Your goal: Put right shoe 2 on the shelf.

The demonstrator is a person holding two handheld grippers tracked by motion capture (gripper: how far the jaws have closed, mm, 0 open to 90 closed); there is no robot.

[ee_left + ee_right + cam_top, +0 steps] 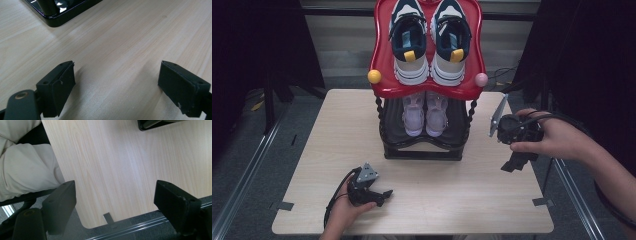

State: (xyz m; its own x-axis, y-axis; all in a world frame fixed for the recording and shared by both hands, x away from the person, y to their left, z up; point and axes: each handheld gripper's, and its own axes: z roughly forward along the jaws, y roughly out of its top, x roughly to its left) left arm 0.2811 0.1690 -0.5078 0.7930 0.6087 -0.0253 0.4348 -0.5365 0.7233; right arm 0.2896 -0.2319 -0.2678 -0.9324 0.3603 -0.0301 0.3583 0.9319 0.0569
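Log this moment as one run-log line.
left gripper: open, empty, low over table | right gripper: open, empty, at table's right edge | shoe rack: two sneaker pairs, untouched

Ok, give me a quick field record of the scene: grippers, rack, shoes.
left gripper: open, holds nothing, low over the table near its front edge
right gripper: open, holds nothing, over the table's right edge
rack: two tiers, red top, black base, at the table's back centre
top tier: navy-white shoes
bottom tier: pale shoes
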